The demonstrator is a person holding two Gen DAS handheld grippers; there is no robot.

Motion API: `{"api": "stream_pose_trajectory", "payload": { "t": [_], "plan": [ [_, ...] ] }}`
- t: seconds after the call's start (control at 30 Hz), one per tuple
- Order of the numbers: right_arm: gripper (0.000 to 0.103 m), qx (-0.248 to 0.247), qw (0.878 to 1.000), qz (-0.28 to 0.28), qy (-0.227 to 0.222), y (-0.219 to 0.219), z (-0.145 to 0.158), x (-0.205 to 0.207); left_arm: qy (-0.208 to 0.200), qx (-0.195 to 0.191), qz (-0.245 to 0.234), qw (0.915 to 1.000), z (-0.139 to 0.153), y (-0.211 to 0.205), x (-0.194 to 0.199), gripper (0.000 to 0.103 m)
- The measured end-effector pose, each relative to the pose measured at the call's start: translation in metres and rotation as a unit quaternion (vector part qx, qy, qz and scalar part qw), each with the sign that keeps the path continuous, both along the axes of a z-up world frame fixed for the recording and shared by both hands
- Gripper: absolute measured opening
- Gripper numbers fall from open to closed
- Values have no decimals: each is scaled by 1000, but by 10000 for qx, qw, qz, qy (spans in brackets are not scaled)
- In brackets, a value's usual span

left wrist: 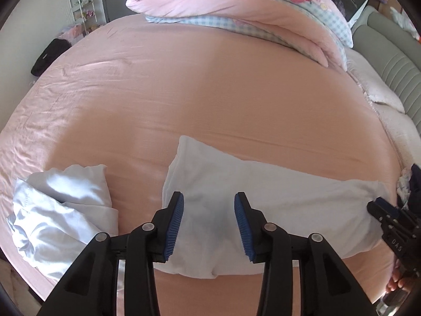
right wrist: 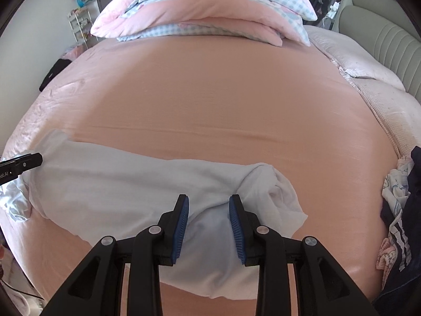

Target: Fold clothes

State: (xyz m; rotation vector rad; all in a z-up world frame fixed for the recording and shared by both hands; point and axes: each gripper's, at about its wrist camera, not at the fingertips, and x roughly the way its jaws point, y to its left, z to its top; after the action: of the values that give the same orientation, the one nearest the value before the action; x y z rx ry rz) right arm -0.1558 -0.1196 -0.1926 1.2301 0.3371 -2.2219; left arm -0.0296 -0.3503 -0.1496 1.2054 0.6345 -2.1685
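Two tools over pale garment, pink bed

Bed sheet wide open from centre toward 12 o'clock, free passage. Folded quilt blocks far edge at 12–1. Crumpled pale shirt lies at 8 o'clock, clear strip of sheet between it and long white cloth at 6. Clothes heap crowds edge at 3. Pillows, headboard close off 2 o'clock.
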Motion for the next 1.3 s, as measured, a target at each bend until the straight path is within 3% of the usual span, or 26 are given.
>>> {"api": "stream_pose_trajectory", "payload": {
  "t": [0.03,0.1,0.17,0.23,0.43,0.53,0.7,0.87,1.07,1.17,1.3],
  "plan": [
    [39,-13,10000,7,37,-1,5,3,167,182,32,9997,5,0,4,61],
    [71,-37,9999,13,139,-2,14,10,538,533,117,9971,14,-1,12,67],
    [76,-59,9995,4,301,-2,22,18,726,751,148,9944,19,3,20,72],
    [76,12,9993,8,386,-4,27,25,705,895,158,9934,19,5,24,81],
    [76,-134,9998,-122,36,0,25,32,630,1177,292,9906,5,5,38,85],
    [76,-260,9992,-245,-167,8,22,33,791,1449,414,9854,-1,6,48,90],
    [76,-838,9920,-613,-719,30,19,35,982,1671,456,9800,-6,10,60,103],
    [76,-1506,9751,-1050,-1248,55,10,32,1158,1839,680,9737,-15,15,72,103],
    [76,-1415,9737,-1132,-1384,64,-3,40,1108,1849,752,9736,-26,21,83,103],
    [76,-1701,9628,-1203,-1718,71,-14,41,1155,2109,809,9673,-39,20,86,103],
    [76,-2238,9389,-1397,-2212,79,-30,38,1400,2551,821,9532,-57,20,90,103]
  ]
}}
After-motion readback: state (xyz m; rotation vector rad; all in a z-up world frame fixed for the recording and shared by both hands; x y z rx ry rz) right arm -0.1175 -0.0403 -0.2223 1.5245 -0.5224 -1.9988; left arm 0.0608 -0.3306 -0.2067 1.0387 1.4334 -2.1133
